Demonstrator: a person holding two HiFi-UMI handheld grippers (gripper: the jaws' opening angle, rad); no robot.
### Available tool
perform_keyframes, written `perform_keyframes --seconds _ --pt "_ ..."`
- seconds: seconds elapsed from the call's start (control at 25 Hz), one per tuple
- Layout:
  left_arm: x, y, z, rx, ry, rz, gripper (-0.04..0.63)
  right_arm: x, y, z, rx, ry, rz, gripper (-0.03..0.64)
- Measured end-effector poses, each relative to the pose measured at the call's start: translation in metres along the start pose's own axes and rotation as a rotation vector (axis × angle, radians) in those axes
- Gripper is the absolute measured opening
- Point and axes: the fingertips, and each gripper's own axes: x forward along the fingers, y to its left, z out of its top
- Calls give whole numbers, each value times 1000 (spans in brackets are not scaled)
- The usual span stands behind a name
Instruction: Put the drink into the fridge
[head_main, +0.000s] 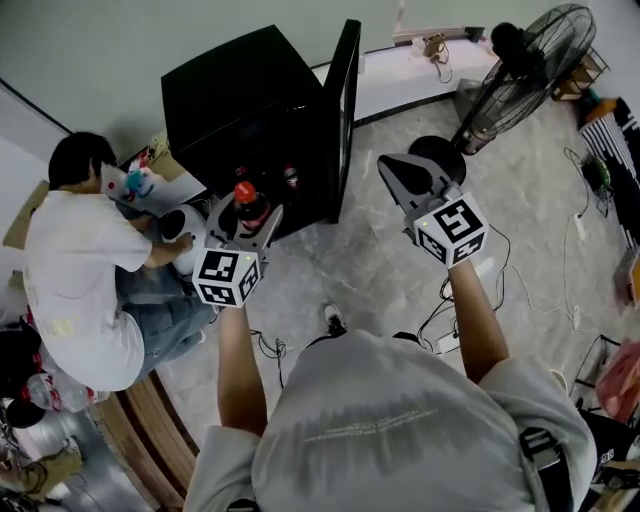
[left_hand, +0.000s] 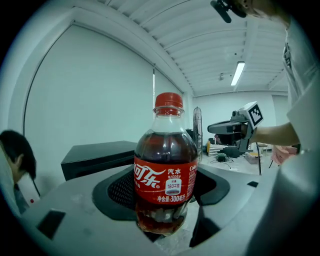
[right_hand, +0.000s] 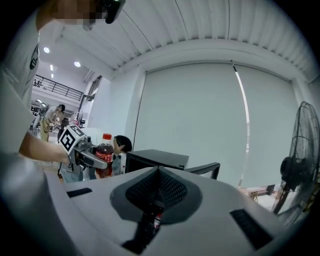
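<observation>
Left tool (head_main: 246, 222): your jaws clamp the cola's lower part.
Right tool (head_main: 390, 168): your jaws are closed, with nothing held.
Fridge (head_main: 240, 95): its door (head_main: 346, 110) is open.
Cola (left_hand: 166, 165): upright, just before your fridge opening.

Grey T-shirt (head_main: 390, 420), faint print — black-white marker cubes (head_main: 228, 277)

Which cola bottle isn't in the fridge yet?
The red-capped bottle, clamped between the fingers of the left gripper in front of the open fridge; another bottle stands inside.
</observation>
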Motion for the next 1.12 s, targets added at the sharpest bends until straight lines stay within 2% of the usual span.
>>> perform_keyframes --seconds 0.2,0.4,0.6,0.84,1.12 --pt "32 25 -19 -36 33 -15 308 38 -18 -18 46 24 -26 2" --pt "68 45 -53 -87 69 1 308 75 -28 -53 69 88 20 0" --pt "116 72 -81 -100 86 71 308 112 -48 -90 65 127 95 0" --pt "167 98 -119 -83 145 126 308 151 -82 -121 88 139 117 2" --pt "219 127 -154 -148 137 206 308 173 -105 -153 86 173 139 2"
